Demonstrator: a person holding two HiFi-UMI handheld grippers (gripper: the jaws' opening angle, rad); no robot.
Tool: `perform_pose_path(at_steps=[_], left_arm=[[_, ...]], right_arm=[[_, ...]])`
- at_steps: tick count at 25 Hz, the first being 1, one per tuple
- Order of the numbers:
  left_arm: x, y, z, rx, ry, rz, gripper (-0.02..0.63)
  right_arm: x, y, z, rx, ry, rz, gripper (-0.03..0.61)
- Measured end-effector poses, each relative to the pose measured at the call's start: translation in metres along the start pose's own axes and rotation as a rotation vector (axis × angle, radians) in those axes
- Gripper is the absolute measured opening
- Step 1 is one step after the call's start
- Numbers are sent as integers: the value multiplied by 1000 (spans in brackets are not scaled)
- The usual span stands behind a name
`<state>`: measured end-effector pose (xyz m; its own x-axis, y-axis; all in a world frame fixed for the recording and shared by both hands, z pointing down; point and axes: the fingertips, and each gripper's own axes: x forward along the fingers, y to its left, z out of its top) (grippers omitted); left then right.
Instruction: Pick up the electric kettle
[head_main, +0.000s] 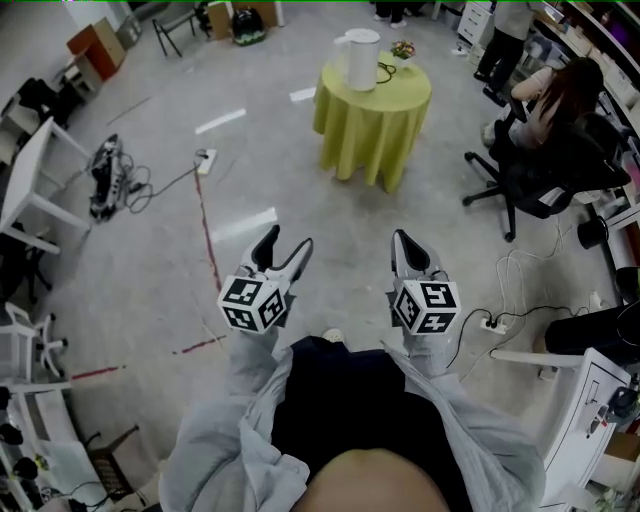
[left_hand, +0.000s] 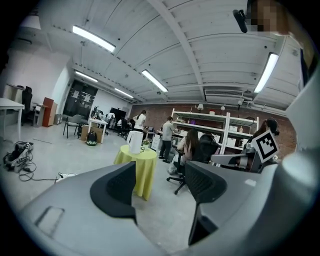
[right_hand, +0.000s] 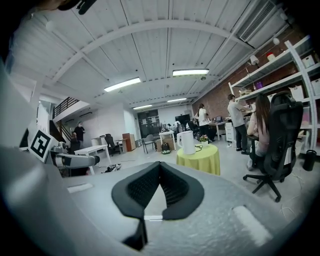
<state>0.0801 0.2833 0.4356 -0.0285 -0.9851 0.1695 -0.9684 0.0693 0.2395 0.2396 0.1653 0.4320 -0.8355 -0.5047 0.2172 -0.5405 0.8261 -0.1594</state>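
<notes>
The white electric kettle (head_main: 358, 58) stands upright on a round table under a yellow cloth (head_main: 375, 115), far ahead of both grippers across bare floor. In the left gripper view the kettle (left_hand: 135, 141) and the table (left_hand: 145, 162) show beyond the jaws, and in the right gripper view the kettle (right_hand: 187, 142) sits on the table (right_hand: 204, 159). My left gripper (head_main: 288, 240) (left_hand: 160, 172) is open, with nothing between its fingers. My right gripper (head_main: 404, 240) (right_hand: 160, 164) is shut, tips together, holding nothing. Both are held level at waist height, side by side.
A small flower pot (head_main: 403, 48) shares the table. A seated person in an office chair (head_main: 550, 110) is at the right. A power strip (head_main: 205, 160) with cables and a red tape line (head_main: 208, 240) lie on the floor at left. White desks (head_main: 30, 175) stand at the left edge.
</notes>
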Motion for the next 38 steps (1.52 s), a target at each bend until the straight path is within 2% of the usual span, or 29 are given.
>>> perform_pose_path(at_steps=[4, 10, 14, 19, 27, 38], left_arm=[[1, 12, -5, -11, 20, 4, 308], [-14, 31, -39, -73, 86, 42, 307], [-11, 47, -42, -97, 85, 68, 308], [12, 72, -24, -104, 44, 93, 305], [83, 112, 1, -91, 59, 93, 305], [194, 172, 73, -50, 15, 82, 305]], right_arm=[[18, 8, -13, 6, 47, 20, 2], [37, 15, -38, 19, 119, 46, 2], [58, 19, -42, -5, 153, 75, 2], [95, 19, -26, -14, 126, 115, 2], [172, -15, 1, 10, 115, 114, 2], [290, -66, 64, 8, 70, 111, 2]])
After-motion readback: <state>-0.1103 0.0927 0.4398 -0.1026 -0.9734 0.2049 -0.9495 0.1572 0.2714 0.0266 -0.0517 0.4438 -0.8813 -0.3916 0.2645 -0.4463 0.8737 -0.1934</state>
